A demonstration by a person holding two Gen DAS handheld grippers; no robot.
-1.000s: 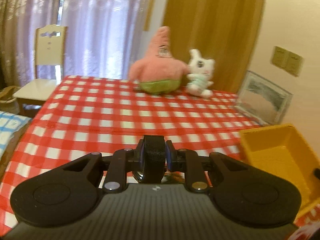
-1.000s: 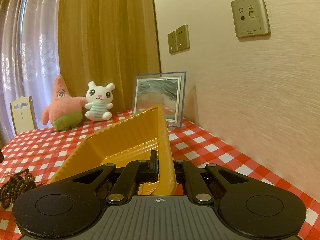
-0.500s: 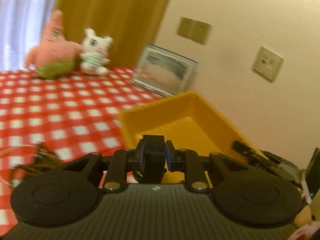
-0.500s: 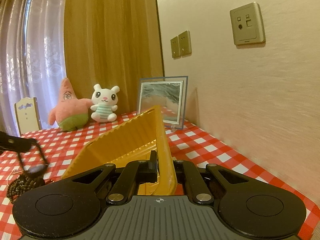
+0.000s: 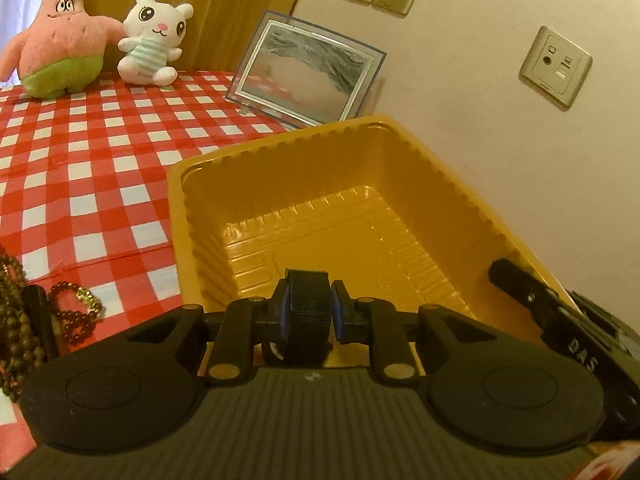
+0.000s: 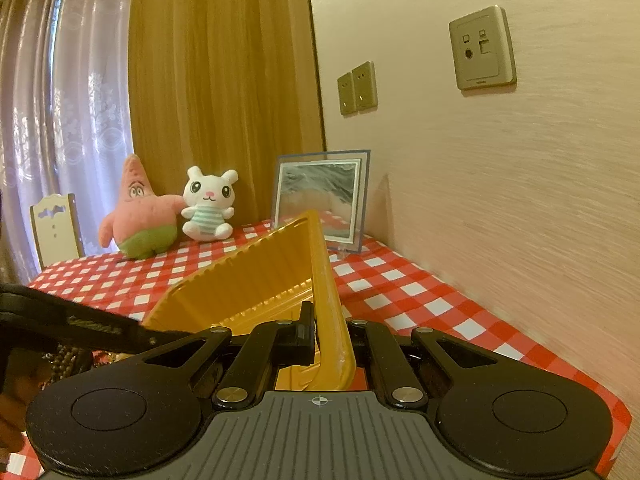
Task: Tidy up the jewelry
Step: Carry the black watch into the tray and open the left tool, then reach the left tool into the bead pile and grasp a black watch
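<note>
My left gripper (image 5: 308,318) is shut on a black woven band (image 5: 309,300), held upright between its blue pads. It hangs over the near end of a yellow ribbed plastic tray (image 5: 176,200) with nothing inside. My right gripper (image 6: 330,338) is shut on the tray's (image 6: 248,280) thin right rim; it shows as a black finger (image 5: 536,300) at the right of the left wrist view. Brown bead bracelets (image 5: 76,312) lie on the cloth left of the tray. A left gripper finger (image 6: 100,328) reaches in from the left in the right wrist view.
The table has a red-and-white checked cloth (image 5: 92,152). A pink star plush (image 5: 60,52), a white rabbit plush (image 5: 154,40) and a framed picture (image 5: 308,76) stand at the back. The wall (image 5: 520,140) runs close along the tray's right side. More beads (image 5: 14,320) lie at far left.
The left gripper swung right from over the open cloth to above the yellow tray and tipped downward, still holding the black band. The right gripper stayed clamped on the tray's rim.
</note>
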